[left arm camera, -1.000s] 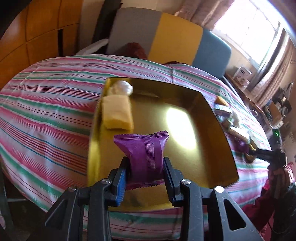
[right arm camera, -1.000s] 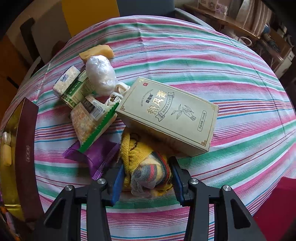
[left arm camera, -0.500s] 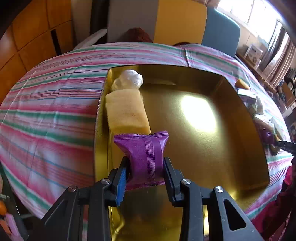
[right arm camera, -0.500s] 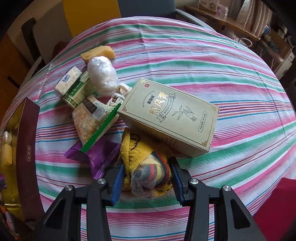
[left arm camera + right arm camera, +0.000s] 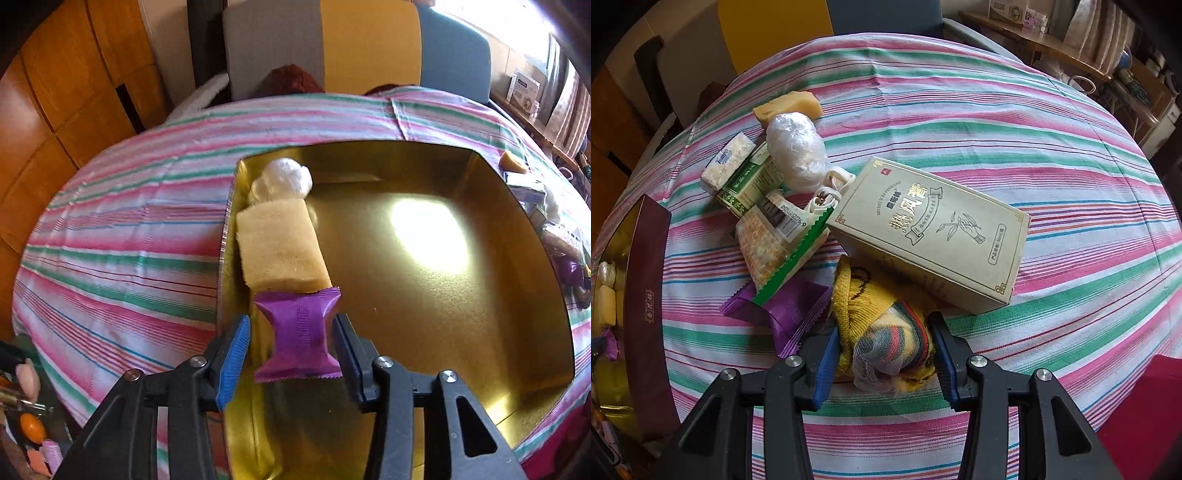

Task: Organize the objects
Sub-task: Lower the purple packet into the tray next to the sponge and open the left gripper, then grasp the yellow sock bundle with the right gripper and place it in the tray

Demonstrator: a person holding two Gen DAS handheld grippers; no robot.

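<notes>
My left gripper (image 5: 293, 341) is open, its pads apart from the purple snack packet (image 5: 298, 338) that lies between them on the floor of the gold box (image 5: 424, 295). Beyond the packet in the box lie a yellow sponge (image 5: 280, 245) and a white wrapped ball (image 5: 282, 181). My right gripper (image 5: 884, 349) is shut on a yellow striped sock bundle (image 5: 882, 328) resting on the striped tablecloth (image 5: 997, 110). The gold box also shows at the left edge of the right wrist view (image 5: 646, 295).
Beside the sock lie a second purple packet (image 5: 783, 310), a green-edged cracker pack (image 5: 775, 243), a large beige carton (image 5: 931, 232), a green box (image 5: 750, 184), a tissue pack (image 5: 727, 162), a white wrapped lump (image 5: 796, 151) and a yellow sponge (image 5: 788, 105). Chairs stand behind the table.
My left gripper moved forward and down into the gold box and opened, letting go of the purple packet next to the sponge. The right gripper has stayed shut on the sock.
</notes>
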